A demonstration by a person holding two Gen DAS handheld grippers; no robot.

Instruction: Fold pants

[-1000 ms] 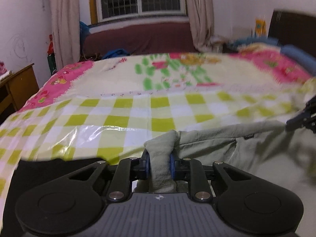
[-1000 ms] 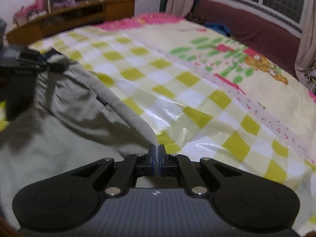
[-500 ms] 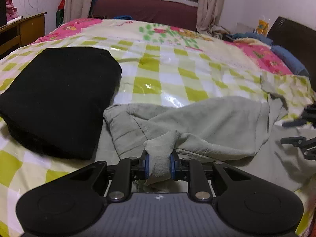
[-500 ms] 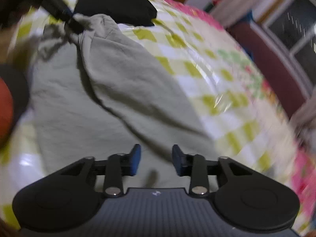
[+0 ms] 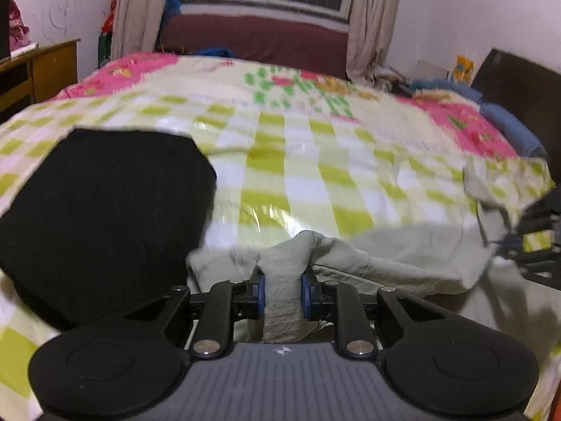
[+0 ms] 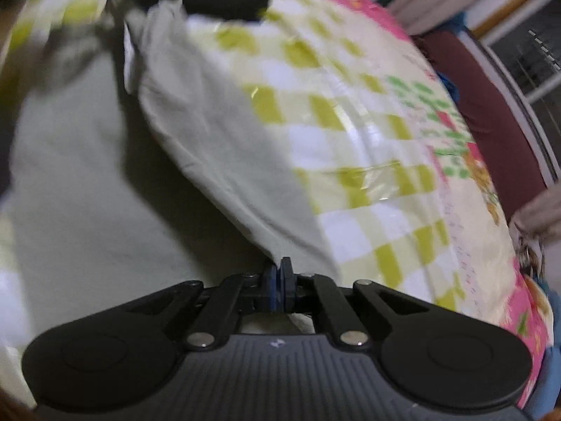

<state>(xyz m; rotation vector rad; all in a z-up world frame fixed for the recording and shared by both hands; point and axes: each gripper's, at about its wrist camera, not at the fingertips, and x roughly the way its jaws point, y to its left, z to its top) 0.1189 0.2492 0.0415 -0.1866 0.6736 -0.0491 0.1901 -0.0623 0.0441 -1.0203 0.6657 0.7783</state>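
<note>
Pants [image 5: 403,256], pale grey-green, lie on the bed [image 5: 315,161] over the checked cover, partly doubled: one layer lifted over another that lies flat. My left tongs [image 5: 282,296] clamp a thick bunch of the cloth. My right tongs [image 6: 278,282] are pinched narrow on a thin edge of the same layer. A folded black garment [image 5: 105,217] sits just beside, to the left. By my judgement a first fold is under way; laying it flat, smoothing, and further folds remain.
</note>
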